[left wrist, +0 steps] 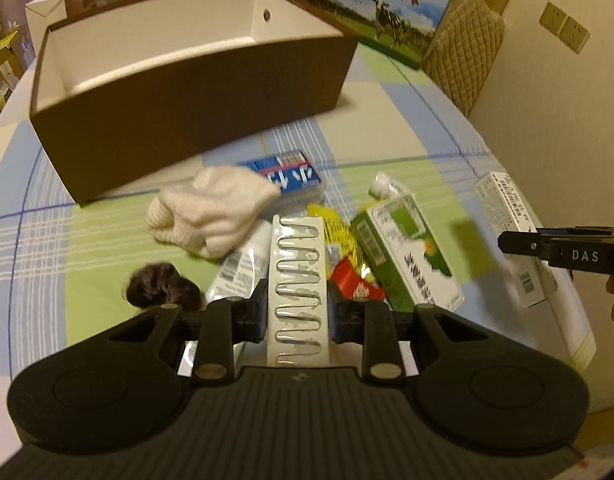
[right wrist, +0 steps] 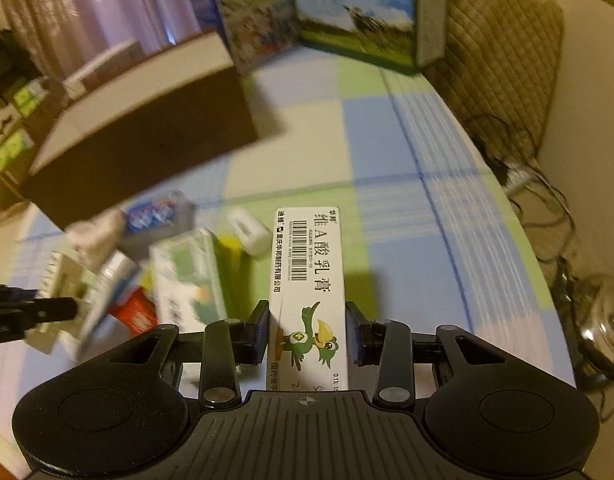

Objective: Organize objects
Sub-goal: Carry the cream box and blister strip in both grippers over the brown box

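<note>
Checked blue-green tablecloth (left wrist: 387,120) bears a brown cardboard box (left wrist: 195,120), white-lined. Left gripper (left wrist: 297,312) clamps a white, possibly plastic, hairpin card (left wrist: 297,280); right gripper (right wrist: 309,332) clamps an ointment carton (right wrist: 307,280).

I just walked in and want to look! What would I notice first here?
Probably the left gripper, its fingers pinching a white card of silver hairpins, and the right gripper clamping a long white ointment box with a green cartoon bird. Behind the messy pile sits a big brown open cardboard box on the checked tablecloth.
</note>
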A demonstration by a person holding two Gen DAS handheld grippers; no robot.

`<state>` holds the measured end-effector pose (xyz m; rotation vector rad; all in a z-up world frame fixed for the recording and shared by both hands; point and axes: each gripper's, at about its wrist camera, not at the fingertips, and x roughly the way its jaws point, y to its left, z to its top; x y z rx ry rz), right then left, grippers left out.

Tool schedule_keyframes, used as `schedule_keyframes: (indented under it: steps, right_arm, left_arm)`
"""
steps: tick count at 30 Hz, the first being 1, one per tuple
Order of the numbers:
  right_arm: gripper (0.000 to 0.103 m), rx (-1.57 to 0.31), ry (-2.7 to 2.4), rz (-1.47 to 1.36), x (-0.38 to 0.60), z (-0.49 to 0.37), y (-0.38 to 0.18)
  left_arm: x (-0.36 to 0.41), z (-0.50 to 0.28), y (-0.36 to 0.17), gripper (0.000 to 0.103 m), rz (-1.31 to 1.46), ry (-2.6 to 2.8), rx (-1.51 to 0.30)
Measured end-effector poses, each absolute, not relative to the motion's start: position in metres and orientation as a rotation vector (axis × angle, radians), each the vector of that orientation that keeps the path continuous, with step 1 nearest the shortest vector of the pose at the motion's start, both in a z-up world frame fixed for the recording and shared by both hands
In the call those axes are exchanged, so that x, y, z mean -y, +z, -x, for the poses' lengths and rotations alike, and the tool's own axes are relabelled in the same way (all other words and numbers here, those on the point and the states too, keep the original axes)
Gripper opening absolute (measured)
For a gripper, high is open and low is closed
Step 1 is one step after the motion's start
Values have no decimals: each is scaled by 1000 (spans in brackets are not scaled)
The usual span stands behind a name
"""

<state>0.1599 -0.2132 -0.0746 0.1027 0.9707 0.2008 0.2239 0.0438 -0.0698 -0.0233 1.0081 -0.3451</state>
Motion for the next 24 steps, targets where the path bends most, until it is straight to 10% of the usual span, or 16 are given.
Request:
schedule_keyframes:
  steps: [24]
  right_arm:
    - [35, -810, 560, -53, 65, -292, -13]
  left_arm:
    - [-100, -349, 4, 23, 55, -223, -822]
